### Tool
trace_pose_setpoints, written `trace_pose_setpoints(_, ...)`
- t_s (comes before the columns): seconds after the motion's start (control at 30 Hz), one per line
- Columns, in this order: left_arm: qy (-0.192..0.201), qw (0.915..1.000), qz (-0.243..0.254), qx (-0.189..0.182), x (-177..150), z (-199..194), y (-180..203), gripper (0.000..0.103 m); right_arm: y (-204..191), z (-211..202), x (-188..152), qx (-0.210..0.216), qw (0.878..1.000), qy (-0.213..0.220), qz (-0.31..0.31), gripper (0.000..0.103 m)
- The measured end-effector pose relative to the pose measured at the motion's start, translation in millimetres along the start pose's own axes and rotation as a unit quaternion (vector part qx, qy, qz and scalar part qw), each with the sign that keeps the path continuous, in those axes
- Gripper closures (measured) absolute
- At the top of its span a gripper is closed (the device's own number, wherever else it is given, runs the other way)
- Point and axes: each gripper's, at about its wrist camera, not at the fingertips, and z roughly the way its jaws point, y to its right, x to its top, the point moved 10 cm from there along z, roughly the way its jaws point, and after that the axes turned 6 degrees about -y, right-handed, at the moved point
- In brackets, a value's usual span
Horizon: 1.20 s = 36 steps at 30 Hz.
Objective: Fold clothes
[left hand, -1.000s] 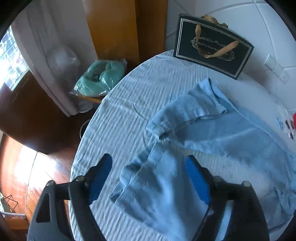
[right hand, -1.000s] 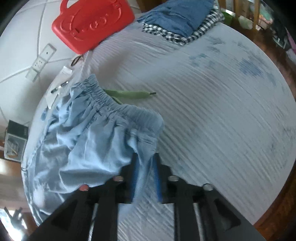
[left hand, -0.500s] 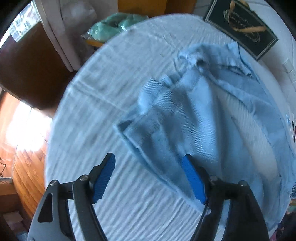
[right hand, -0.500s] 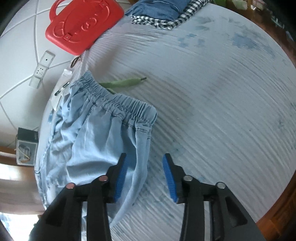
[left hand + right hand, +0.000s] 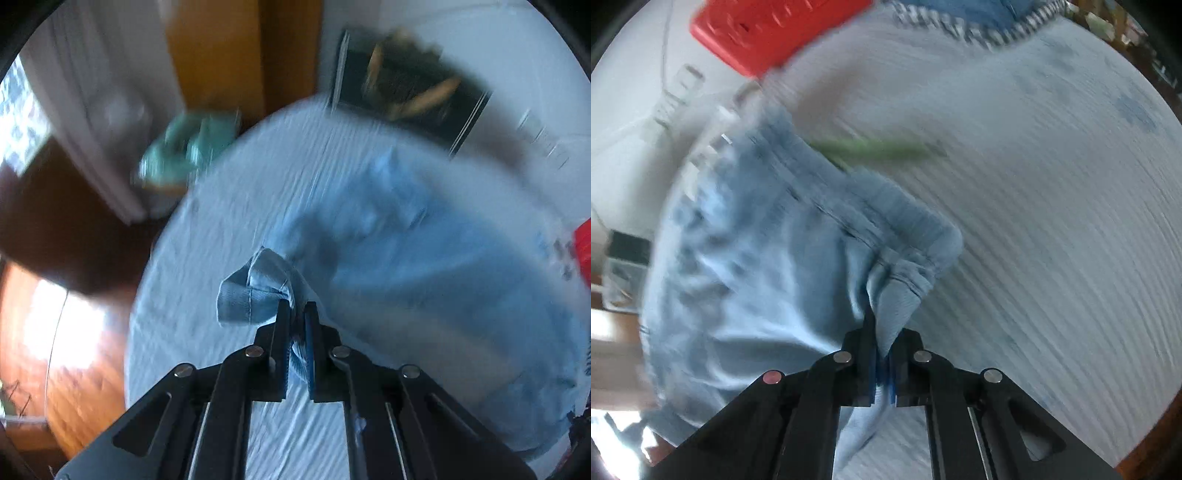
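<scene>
Light blue denim shorts (image 5: 424, 266) lie spread on a round table with a pale striped cloth (image 5: 229, 206). My left gripper (image 5: 297, 314) is shut on a hemmed leg corner of the shorts, which bunches up in front of the jaws. In the right wrist view the shorts (image 5: 757, 266) show their gathered elastic waistband. My right gripper (image 5: 882, 332) is shut on the waistband corner, with cloth pinched between the blue pads. Both views are blurred by motion.
A red plastic case (image 5: 768, 26) and folded checked and blue clothes (image 5: 979, 18) lie at the far side. A green cord (image 5: 871, 146) lies by the waistband. A black gift bag (image 5: 410, 92) stands by the wall. A teal bundle (image 5: 184, 151) sits beyond the table edge.
Half a second ago both grippers were open over the shorts. Now each has shut on cloth: the left on a leg hem corner, the right on the waistband corner. Both are moving.
</scene>
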Motion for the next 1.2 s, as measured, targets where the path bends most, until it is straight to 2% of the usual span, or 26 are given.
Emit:
trace_pose_setpoints(0.13, 0.109, 0.9936, 0.012, -0.028, 53.9, -102.6, 10.1, 0.096, -26.9, -78.2, 32.8, 0.076, 0.993, 0.091, -0.005, 0.099)
trace_pose_setpoints(0.2, 0.144, 0.9890, 0.009, -0.031, 56.3, -136.7, 1.2, 0.096, -33.4, -108.8, 37.5, 0.093, 0.989, 0.115, -0.018, 0.099)
trace_pose_setpoints(0.23, 0.142, 0.9894, 0.007, -0.030, 47.1, -135.9, -6.2, 0.096, -33.9, -116.1, 36.3, 0.094, 0.988, 0.119, -0.024, 0.099)
trace_pose_setpoints(0.33, 0.122, 0.9922, -0.004, -0.027, 9.4, -121.2, -35.1, 0.096, -28.2, -116.0, 20.8, 0.091, 0.990, 0.105, -0.038, 0.099)
trace_pose_setpoints(0.4, 0.091, 0.9956, -0.017, -0.017, -26.1, -89.7, -56.3, 0.096, -16.0, -102.0, 2.8, 0.084, 0.992, 0.078, -0.043, 0.099)
trace_pose_setpoints(0.5, 0.013, 0.9987, -0.050, -0.001, -101.7, -20.0, -90.5, 0.096, 11.7, -73.6, -29.0, 0.068, 0.997, 0.032, -0.035, 0.099)
trace_pose_setpoints(0.53, -0.021, 0.9978, -0.062, 0.013, -132.1, 6.4, -104.7, 0.096, 22.7, -62.9, -41.0, 0.063, 0.997, 0.016, -0.028, 0.099)
trace_pose_setpoints(0.63, -0.090, 0.9909, -0.091, 0.042, -194.2, 53.4, -133.6, 0.096, 52.4, -36.5, -70.6, 0.052, 0.998, -0.026, -0.005, 0.099)
trace_pose_setpoints(0.73, -0.111, 0.9869, -0.098, 0.064, -221.9, 65.7, -144.5, 0.096, 67.4, -23.5, -84.1, 0.034, 0.998, -0.049, -0.003, 0.099)
trace_pose_setpoints(0.9, -0.124, 0.9854, -0.089, 0.076, -223.2, 62.7, -141.6, 0.095, 72.9, -17.2, -86.1, -0.011, 0.997, -0.067, -0.024, 0.097)
trace_pose_setpoints(0.97, -0.125, 0.9858, -0.074, 0.084, -217.3, 54.3, -136.2, 0.085, 75.0, -19.3, -87.0, -0.027, 0.997, -0.070, -0.027, 0.084)
trace_pose_setpoints(1.0, -0.117, 0.9874, -0.070, 0.081, -211.8, 46.0, -132.9, 0.073, 77.5, -22.7, -87.1, -0.036, 0.997, -0.068, -0.027, 0.072)
trace_pose_setpoints(1.03, -0.104, 0.9895, -0.067, 0.076, -205.1, 35.9, -129.2, 0.058, 79.5, -27.3, -86.7, -0.039, 0.997, -0.064, -0.026, 0.068)
trace_pose_setpoints(1.1, -0.080, 0.9927, -0.062, 0.065, -191.3, 17.8, -121.7, 0.041, 83.0, -39.6, -85.2, -0.037, 0.998, -0.054, -0.023, 0.068)
trace_pose_setpoints(1.2, -0.054, 0.9952, -0.059, 0.056, -168.5, 1.1, -109.8, 0.040, 88.8, -60.4, -80.8, -0.037, 0.999, -0.035, -0.017, 0.068)
